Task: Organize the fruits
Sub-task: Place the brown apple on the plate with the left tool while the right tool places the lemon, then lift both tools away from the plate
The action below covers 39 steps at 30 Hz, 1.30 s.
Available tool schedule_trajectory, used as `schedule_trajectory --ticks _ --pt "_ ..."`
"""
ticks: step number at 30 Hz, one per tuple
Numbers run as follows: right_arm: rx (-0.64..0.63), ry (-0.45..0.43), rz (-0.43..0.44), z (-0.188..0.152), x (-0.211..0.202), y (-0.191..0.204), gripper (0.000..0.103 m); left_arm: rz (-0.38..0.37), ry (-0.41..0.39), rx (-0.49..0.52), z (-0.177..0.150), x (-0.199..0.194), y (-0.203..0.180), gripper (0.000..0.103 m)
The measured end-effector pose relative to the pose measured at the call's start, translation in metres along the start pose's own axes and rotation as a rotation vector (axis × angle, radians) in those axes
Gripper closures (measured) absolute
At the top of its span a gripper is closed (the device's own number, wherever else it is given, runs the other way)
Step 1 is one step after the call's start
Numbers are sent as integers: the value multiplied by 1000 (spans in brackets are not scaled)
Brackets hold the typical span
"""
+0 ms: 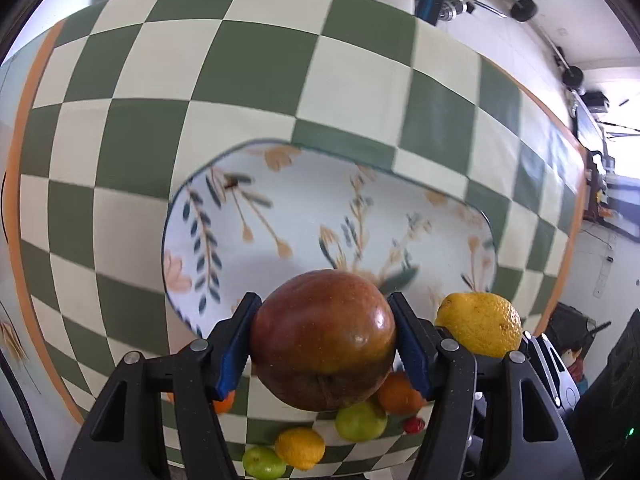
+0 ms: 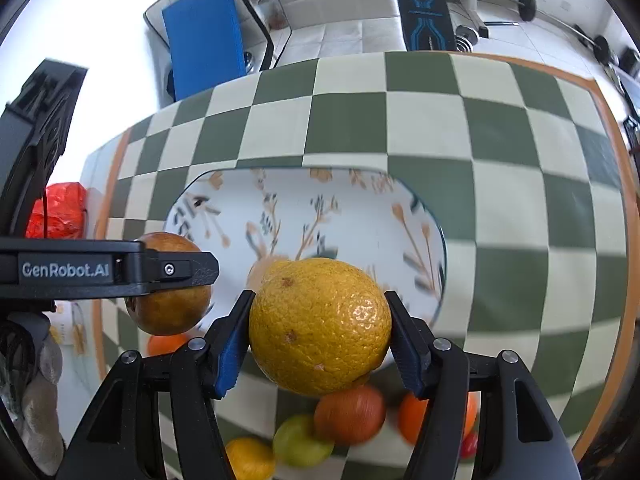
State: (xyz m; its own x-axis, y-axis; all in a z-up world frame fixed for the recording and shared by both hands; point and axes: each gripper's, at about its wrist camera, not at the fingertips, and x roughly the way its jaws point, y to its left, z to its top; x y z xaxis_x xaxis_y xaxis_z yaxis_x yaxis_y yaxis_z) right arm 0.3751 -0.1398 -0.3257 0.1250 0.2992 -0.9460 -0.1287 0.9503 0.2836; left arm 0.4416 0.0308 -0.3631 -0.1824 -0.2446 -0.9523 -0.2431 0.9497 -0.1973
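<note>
Between the left gripper (image 1: pixel 323 338) pads: red-brown apple (image 1: pixel 323 340), pinched, airborne near the plate (image 1: pixel 240 248). Right gripper (image 2: pixel 320 338) clamps a yellow orange (image 2: pixel 320 326) alongside. Risk: round, glossy skins could slip from the pads and roll off the checkered table (image 1: pixel 120 140); the two loads could also bump.

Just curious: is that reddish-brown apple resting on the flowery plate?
Apart. Left wrist view: left gripper holds the reddish-brown apple above the floral plate.
</note>
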Motion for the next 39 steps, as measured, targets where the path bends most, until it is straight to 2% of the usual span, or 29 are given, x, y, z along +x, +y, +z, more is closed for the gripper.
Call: schedule_trajectory --ticks 2,7,13,16,17,19,22,23,31,35,39 --pt "-30 29 -18 19 21 4 38 -5 23 -25 15 7 6 41" --pt "-69 69 -37 40 46 6 38 -51 83 -61 33 17 16 41" --pt "-61 97 -30 50 64 3 37 -32 98 -45 43 18 25 40" --pt "-25 127 -20 49 68 -5 36 -55 75 -36 41 9 29 20" --pt "-8 127 -11 48 68 -7 25 -57 61 -28 41 5 30 13" --pt "16 111 6 45 62 -11 14 -35 27 0 40 -5 30 12" --pt "42 91 -2 41 51 -16 13 5 -25 40 34 -20 33 12" --pt "50 82 -12 39 46 -17 9 14 -43 46 30 -24 35 12" --pt "50 1 -179 1 4 -16 5 187 -262 113 -26 -73 57 12" --pt "72 -5 -204 -20 -8 -15 4 214 -352 131 -61 -84 57 12" --pt "77 -34 -217 -43 -24 -12 4 232 -411 150 -96 -76 31 12"
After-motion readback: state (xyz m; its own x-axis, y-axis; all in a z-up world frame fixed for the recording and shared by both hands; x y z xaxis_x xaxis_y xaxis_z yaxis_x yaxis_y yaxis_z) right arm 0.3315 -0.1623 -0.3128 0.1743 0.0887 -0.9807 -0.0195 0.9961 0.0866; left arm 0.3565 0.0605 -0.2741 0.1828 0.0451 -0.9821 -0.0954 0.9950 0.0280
